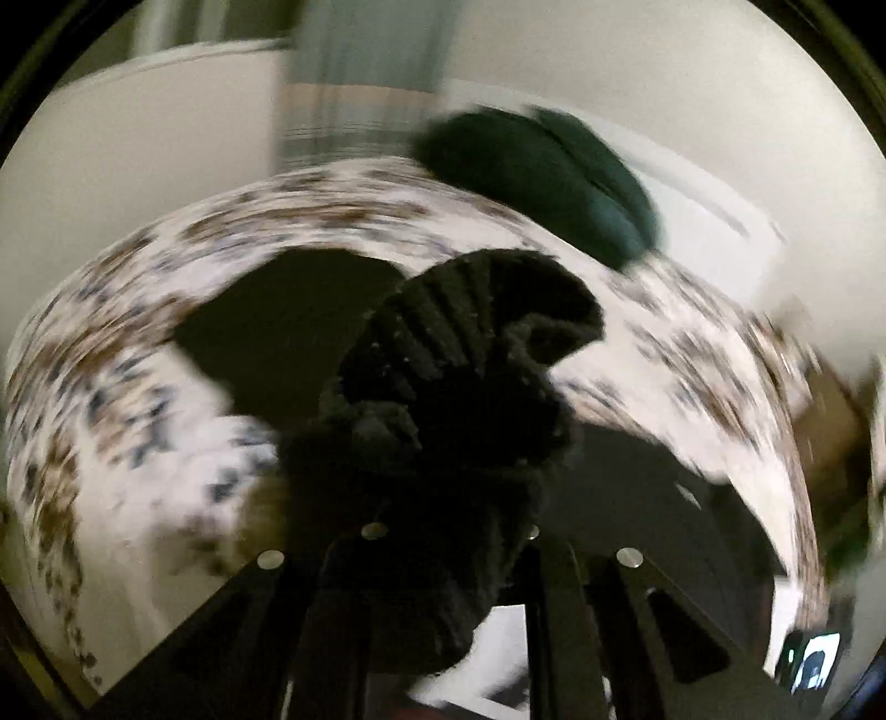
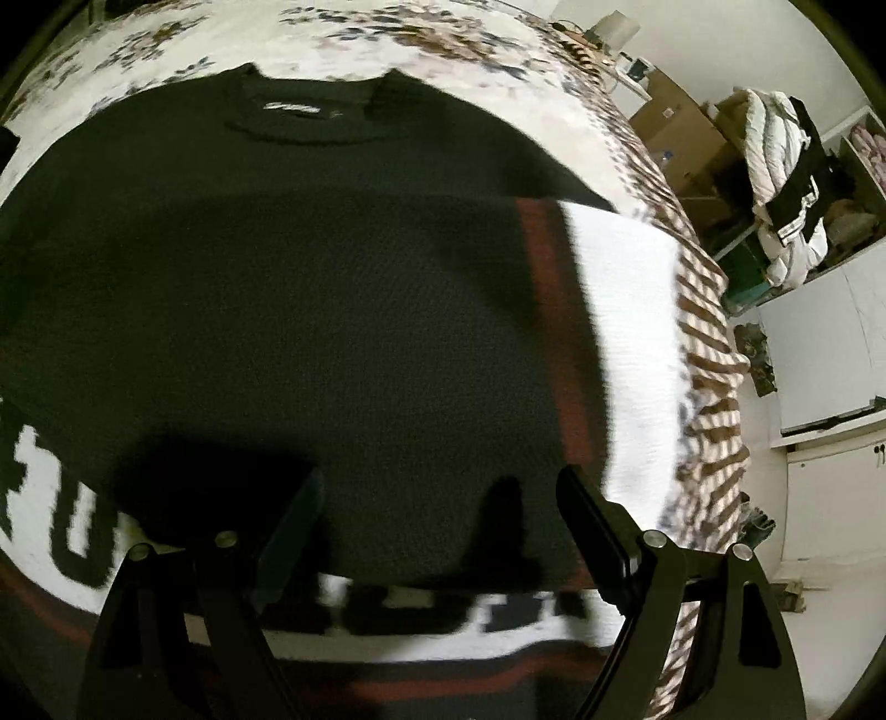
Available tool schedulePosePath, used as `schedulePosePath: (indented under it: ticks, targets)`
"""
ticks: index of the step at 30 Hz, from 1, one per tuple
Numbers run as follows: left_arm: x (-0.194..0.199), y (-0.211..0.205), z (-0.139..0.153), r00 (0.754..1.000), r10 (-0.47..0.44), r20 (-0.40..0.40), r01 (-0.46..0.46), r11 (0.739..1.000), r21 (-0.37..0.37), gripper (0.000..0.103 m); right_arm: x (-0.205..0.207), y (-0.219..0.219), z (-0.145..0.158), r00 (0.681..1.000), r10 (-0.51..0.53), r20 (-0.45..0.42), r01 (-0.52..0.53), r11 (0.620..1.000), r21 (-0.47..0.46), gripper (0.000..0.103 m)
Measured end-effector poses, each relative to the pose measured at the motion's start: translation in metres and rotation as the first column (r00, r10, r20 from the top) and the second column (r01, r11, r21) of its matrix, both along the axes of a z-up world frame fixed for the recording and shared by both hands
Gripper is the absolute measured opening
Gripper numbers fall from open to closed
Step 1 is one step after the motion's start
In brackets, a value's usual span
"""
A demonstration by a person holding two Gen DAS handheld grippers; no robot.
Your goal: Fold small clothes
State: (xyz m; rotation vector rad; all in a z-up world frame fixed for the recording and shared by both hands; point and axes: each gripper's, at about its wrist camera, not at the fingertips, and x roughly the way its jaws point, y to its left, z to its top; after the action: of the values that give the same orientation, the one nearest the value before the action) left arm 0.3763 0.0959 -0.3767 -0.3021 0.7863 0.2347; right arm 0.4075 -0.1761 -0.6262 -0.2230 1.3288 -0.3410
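A black knitted sweater lies flat on the floral bedspread, collar at the far side, with a white band, red stripe and black letters along its near edges. My right gripper is open just above the sweater's lower body, holding nothing. In the left wrist view my left gripper is shut on a ribbed black cuff or hem of the sweater, lifted above the bedspread. The view is motion-blurred.
A dark green cushion lies at the far side of the bed by the wall. In the right wrist view, cardboard boxes, a pile of clothes and white cabinets stand beyond the bed's right edge.
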Motion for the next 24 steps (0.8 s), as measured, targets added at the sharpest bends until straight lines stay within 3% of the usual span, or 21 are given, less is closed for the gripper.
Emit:
schedulePosePath:
  ticks: [4, 10, 17, 24]
  targets:
    - [0.023, -0.086, -0.006, 0.979, -0.198, -0.054, 0.200, 0.979, 0.036, 0.009, -0.005, -0.031, 0.006, 0.999, -0.052, 0.014, 0.051, 0.998, 0.039, 0.087]
    - [0.042, -0.203, -0.038, 0.888, -0.425, -0.178, 0.446, 0.890, 0.099, 0.009, -0.016, -0.096, 0.007, 0.983, -0.181, 0.022, 0.177, 0.977, 0.116, 0.087]
    - [0.047, -0.284, -0.068, 0.794, -0.545, -0.269, 0.586, 0.804, 0.102, 0.009, -0.027, -0.138, 0.001, 0.967, -0.256, 0.018, 0.248, 0.951, 0.185, 0.087]
    - [0.042, -0.322, -0.094, 0.724, -0.577, -0.378, 0.638, 0.768, 0.050, 0.015, -0.031, -0.152, 0.000, 0.966, -0.260, 0.009, 0.250, 0.938, 0.239, 0.087]
